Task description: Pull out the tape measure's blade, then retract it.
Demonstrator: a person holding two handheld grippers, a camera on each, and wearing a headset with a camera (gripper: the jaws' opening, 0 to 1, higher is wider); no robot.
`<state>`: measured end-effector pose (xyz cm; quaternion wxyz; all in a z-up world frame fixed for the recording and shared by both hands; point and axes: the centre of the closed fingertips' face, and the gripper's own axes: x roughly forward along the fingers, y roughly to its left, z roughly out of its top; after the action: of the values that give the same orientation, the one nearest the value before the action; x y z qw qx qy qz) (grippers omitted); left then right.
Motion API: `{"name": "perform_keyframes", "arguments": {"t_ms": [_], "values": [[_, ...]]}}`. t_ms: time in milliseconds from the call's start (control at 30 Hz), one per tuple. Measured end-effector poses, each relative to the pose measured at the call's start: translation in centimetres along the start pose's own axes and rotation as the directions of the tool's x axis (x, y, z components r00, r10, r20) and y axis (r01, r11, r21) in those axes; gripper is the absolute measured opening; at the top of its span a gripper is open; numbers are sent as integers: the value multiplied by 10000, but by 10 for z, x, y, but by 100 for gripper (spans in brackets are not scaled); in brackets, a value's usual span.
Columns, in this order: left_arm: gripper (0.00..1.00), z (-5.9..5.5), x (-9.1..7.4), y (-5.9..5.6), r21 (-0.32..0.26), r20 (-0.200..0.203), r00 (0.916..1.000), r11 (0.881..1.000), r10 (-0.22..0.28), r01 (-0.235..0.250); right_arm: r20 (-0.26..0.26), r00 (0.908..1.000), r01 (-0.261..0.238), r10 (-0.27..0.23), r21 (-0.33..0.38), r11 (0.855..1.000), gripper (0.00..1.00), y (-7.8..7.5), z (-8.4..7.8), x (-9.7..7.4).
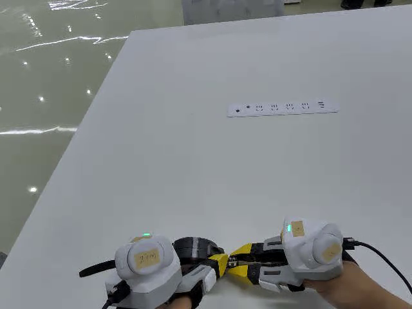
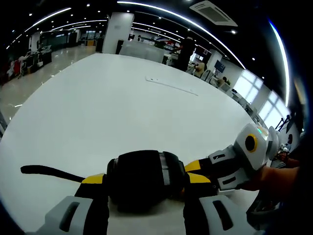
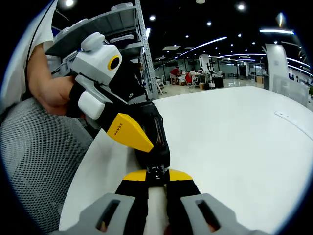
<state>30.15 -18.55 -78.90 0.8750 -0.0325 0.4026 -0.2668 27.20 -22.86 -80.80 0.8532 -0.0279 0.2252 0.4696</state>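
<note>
1. Holding the case firm is the first concern: we are squeezing the left gripper [image 2: 145, 180] onto the black tape measure [image 3: 152, 129], one yellow-tipped jaw on each flank, with the case sitting on the white table [image 1: 193, 161] directly ahead of that gripper.
2. We are pinching the blade's end hook [image 3: 156, 170] with the right gripper [image 1: 239, 261], jaws closed together on it, right at the case's mouth. Little or no blade looks drawn.
3. We are judging the pull to be at its very start, so we are aiming to draw the right gripper straight back along its own axis, away from the left one, keeping the blade flat and in line with the mouth.
4. We are keeping the left grip low and steady so the case is not dragged or turned. The wrist strap [image 2: 49, 171] is trailing on the side away from the right gripper.
5. We are planning to walk the hook back rather than letting it snap. The power strip [image 1: 282, 107] is lying well beyond both grippers.
</note>
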Motion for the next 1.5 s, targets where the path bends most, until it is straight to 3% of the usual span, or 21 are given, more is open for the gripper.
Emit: {"name": "perform_keyframes", "arguments": {"t_ms": [933,1067,1133,1367,1500], "values": [[60,0,0,-2,461,-12,9998,9987,-211,211,-505,9987,33,-28,87,10000,14,2,-5,1],[60,0,0,-1,430,-5,9993,9984,-376,376,-580,9982,131,-145,-257,9996,15,2,-5,0],[60,0,0,-2,478,38,9990,9979,-434,432,-430,9989,184,-181,80,9998,20,1,-1,0],[63,4,-3,1,665,24,9985,9963,-548,546,-587,9973,455,-443,193,9988,29,-3,0,-7],[64,1,-6,3,759,-111,9973,9944,-728,734,-604,9967,568,-540,463,9973,33,-4,0,-11]]}}
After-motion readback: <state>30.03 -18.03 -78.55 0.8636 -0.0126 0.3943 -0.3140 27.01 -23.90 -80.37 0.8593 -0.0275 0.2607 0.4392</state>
